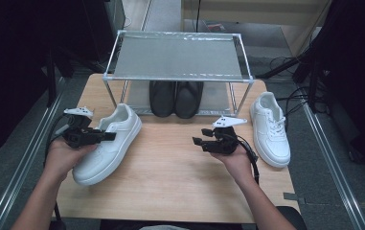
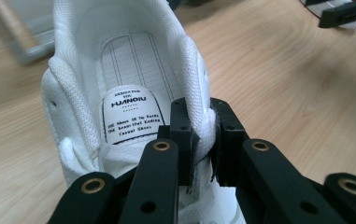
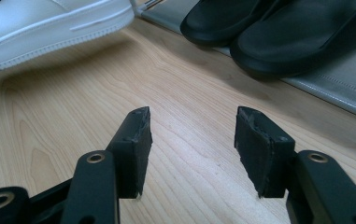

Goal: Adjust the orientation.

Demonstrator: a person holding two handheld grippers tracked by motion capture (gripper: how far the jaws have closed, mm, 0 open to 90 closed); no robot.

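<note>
While my left fingers [image 2: 202,140] pinched the padded collar of the white leather-look sneaker [image 1: 106,143] at nine o'clock on the wooden counter [image 1: 170,167], it felt light, soft-walled; the collar gave best purchase. My right fingers [image 3: 192,149] hung apart, empty.

This looks like a lab: a wooden bench [image 1: 170,167] between metal rails [image 1: 336,158], loose cables [image 1: 290,62] on grey floor, dark equipment either side.

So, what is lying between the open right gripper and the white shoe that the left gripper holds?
Nothing: in the high view only bare wooden table separates the right gripper from the white shoe.
</note>
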